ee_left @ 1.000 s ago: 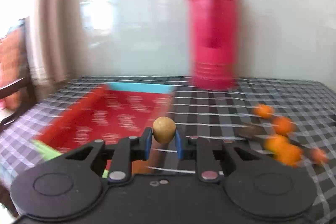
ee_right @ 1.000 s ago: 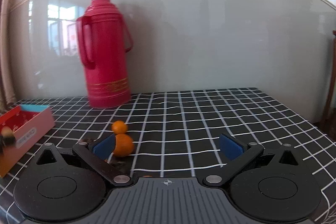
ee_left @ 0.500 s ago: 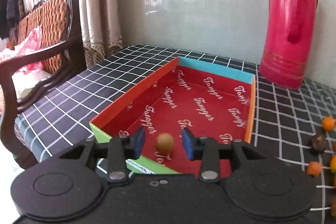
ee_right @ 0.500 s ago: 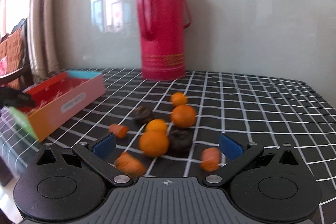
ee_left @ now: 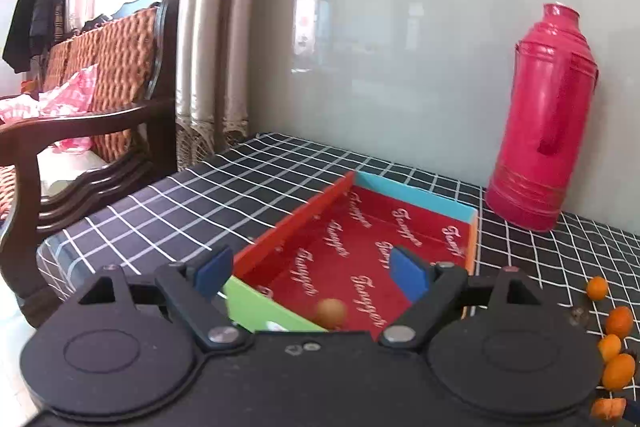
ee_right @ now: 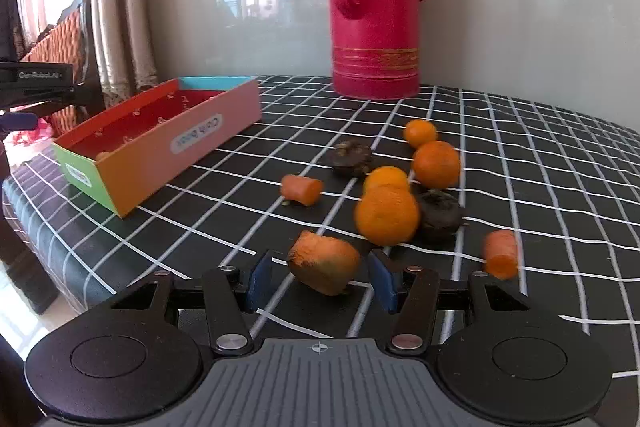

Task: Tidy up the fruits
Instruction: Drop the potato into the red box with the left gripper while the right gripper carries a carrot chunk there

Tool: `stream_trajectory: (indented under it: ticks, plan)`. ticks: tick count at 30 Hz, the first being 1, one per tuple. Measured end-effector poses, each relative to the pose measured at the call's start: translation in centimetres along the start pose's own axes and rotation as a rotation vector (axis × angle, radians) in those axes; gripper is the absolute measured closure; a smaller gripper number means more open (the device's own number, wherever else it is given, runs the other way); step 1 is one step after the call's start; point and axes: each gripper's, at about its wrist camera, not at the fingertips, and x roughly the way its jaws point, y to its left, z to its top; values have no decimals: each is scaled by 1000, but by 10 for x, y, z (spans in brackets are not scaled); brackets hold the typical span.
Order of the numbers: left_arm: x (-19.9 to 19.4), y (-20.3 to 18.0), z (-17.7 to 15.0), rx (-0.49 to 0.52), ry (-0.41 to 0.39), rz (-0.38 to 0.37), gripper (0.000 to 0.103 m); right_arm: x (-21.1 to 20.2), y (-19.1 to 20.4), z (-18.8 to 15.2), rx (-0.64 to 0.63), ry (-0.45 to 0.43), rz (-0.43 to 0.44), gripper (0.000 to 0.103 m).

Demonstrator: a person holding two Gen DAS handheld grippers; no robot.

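Note:
A colourful cardboard box (ee_left: 360, 259) with a red inside lies on the checked table; it also shows in the right wrist view (ee_right: 160, 143). A small tan round fruit (ee_left: 330, 311) rests inside it near the front wall. My left gripper (ee_left: 310, 273) is open and empty above the box's near end. My right gripper (ee_right: 318, 279) is open around a carrot chunk (ee_right: 324, 265) lying on the table, pads apart from it. Several oranges (ee_right: 386, 215), two dark fruits (ee_right: 438, 215) and two more carrot pieces (ee_right: 301, 189) lie beyond it.
A tall red thermos (ee_right: 374, 3) stands at the back against the wall, also in the left wrist view (ee_left: 544, 119). A wooden chair (ee_left: 92, 99) stands off the table's left edge. The table's front edge runs near my right gripper.
My left gripper opened wide and let the tan fruit drop into the box. My right gripper swung left and down to the fruit pile and narrowed around the carrot chunk.

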Motion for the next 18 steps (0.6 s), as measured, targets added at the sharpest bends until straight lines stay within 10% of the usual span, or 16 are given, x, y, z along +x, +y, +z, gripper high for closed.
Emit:
stream_trajectory:
  ticks: [10, 18]
  plan:
    - [0, 63, 1, -113, 0, 93, 22, 21, 10, 8, 8, 2, -24, 66]
    - [4, 102, -9, -191, 36, 142, 20, 18, 56, 41, -30, -188, 119, 66]
